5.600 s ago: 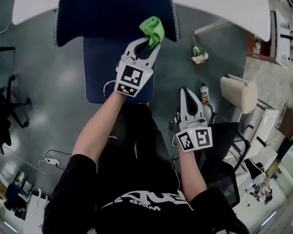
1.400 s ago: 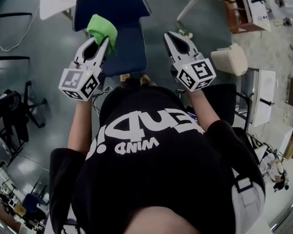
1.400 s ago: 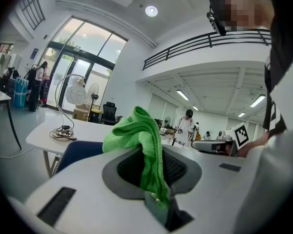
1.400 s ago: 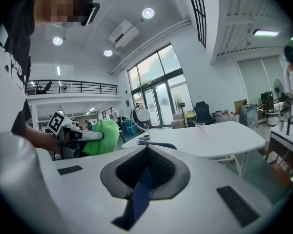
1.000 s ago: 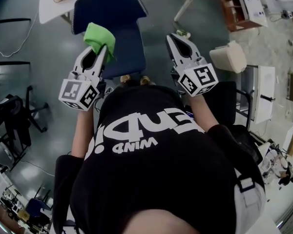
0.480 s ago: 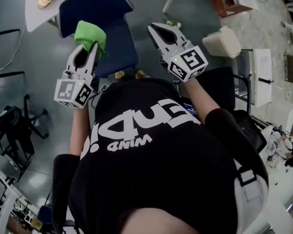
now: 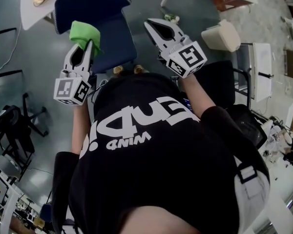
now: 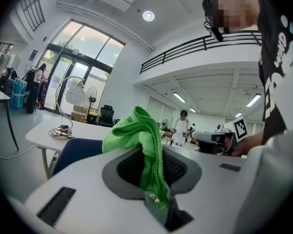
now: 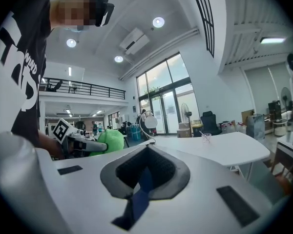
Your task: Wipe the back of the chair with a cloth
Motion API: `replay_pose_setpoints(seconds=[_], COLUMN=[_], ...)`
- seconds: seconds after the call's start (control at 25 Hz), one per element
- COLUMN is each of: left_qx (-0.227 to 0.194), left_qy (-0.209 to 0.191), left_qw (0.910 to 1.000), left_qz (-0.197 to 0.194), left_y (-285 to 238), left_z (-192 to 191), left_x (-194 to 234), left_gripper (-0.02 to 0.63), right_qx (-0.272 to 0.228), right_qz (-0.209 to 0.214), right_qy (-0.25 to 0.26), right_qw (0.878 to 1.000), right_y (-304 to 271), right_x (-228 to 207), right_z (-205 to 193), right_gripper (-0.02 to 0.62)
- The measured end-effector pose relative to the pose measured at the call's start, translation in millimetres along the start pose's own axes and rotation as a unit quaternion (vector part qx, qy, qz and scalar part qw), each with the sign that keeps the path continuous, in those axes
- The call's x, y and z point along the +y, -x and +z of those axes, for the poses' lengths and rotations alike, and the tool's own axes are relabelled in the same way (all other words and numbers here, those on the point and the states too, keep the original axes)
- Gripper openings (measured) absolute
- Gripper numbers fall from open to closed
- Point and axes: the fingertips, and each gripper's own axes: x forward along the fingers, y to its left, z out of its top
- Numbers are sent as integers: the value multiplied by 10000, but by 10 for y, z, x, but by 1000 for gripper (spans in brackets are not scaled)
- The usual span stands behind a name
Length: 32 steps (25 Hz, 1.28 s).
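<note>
Nearest the person's chest, the left gripper (image 7: 88, 47) has its jaws pressed together on a bunched green cloth (image 7: 84, 33). The fabric is pinched where the two jaws meet, and the rest of it swells out beyond and above them in a loose wad. Level with it on the other side, the right gripper (image 7: 151, 25) has its jaws drawn together and carries nothing. Only a thin sliver of blue shows in the slit between them, probably the chair underneath.

Both grippers hang above the seat of the blue chair (image 7: 88, 1). Its back lies just beyond the cloth, straight ahead of the left fingertips and lower than them. In the left gripper view its top edge shows below and left of the wad. No contact is visible, so cloth and backrest look apart for now.

The backrest's long axis runs crosswise to the fingers, so I judge the wiping stroke must travel sideways once the cloth is lowered forward onto it. The left gripper is clearly the nearer one — the right points past the chair's right-hand edge. Beyond the backrest stands a white table (image 7: 31, 6).
</note>
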Motion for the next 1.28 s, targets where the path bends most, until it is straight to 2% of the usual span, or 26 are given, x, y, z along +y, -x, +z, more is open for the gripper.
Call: replay_pose_setpoints(seconds=[0.52,1.0,1.28], left_qx=[-135,-74,-51], left_qy=[-31,22,47], left_qw=[9999,9999,9999], left_qz=[21,128,115], left_y=[16,113,179], left_z=[92,-1,-48], left_x=[-56,-48,-97], left_gripper=[69,69,69], right_qx=[90,94,126], right_qz=[207,229,325], right_qy=[52,-86,7], right_qw=[9997,9997,9994], right_y=[-47,-11,14], right_x=[129,174,203], right_z=[-70,-128,-100], right_gripper=[-5,-5,-5])
